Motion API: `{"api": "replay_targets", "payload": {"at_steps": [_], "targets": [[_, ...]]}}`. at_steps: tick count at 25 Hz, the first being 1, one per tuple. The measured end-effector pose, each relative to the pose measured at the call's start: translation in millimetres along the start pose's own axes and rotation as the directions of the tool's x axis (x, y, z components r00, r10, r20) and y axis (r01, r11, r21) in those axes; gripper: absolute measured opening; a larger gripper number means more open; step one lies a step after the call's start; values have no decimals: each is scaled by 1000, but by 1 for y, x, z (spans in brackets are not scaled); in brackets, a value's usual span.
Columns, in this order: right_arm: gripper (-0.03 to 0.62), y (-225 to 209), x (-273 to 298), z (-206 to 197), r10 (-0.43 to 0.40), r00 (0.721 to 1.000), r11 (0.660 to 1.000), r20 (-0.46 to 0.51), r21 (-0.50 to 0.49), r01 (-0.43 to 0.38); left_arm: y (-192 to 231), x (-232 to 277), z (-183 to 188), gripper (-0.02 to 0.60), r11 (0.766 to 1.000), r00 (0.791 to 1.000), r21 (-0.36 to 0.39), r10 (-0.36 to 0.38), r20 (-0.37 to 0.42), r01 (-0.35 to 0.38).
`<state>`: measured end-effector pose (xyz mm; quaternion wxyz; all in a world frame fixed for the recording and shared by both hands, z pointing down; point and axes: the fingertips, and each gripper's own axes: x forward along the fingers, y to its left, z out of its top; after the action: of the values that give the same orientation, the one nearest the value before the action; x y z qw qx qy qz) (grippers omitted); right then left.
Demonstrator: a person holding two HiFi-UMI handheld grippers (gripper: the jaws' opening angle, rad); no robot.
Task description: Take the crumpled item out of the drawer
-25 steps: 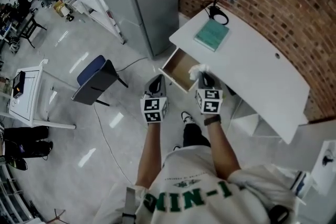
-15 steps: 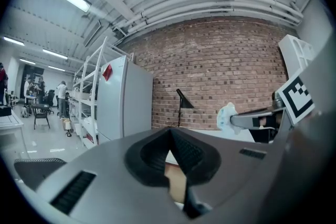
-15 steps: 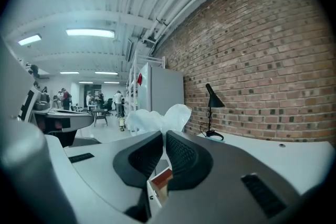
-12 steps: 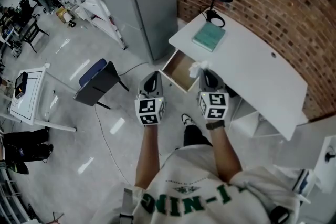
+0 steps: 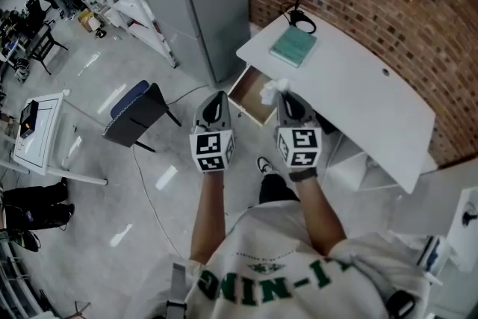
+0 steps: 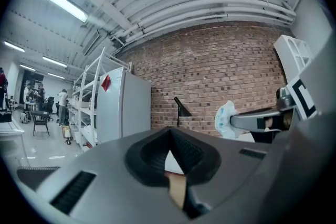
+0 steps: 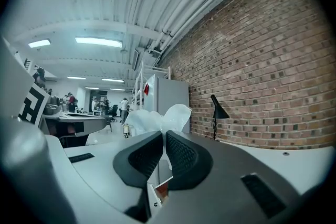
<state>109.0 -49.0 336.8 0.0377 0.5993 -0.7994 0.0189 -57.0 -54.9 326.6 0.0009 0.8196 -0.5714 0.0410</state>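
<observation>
R gripper (image 7: 163, 136) pinched nearly shut on the crumpled white item (image 7: 157, 118). The item sticks out past the tips, its lower part hidden betw. the pads. Head view: item sits over the corner of the open drawer (image 5: 250, 97), at the desk (image 5: 351, 101) edge. L gripper (image 6: 169, 131) tips together, nothing in it, level beside the R. Drawer inside partly covered by R gripper. Can't tell item's material.

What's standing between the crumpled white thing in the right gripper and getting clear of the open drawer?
Nothing visible. The right gripper has its jaws shut on the crumpled white plastic item, held over the open wooden drawer beside the white desk. The left gripper is apart, off to the side.
</observation>
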Motion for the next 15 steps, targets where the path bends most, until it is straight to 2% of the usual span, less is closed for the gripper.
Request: {"api": "replay_targets", "payload": {"at_steps": [15], "targets": [[18,-6,20,4,30,1000,999,1,11,-30,6,16,1,-5,1000,1000,12,19,-15,-19]]}}
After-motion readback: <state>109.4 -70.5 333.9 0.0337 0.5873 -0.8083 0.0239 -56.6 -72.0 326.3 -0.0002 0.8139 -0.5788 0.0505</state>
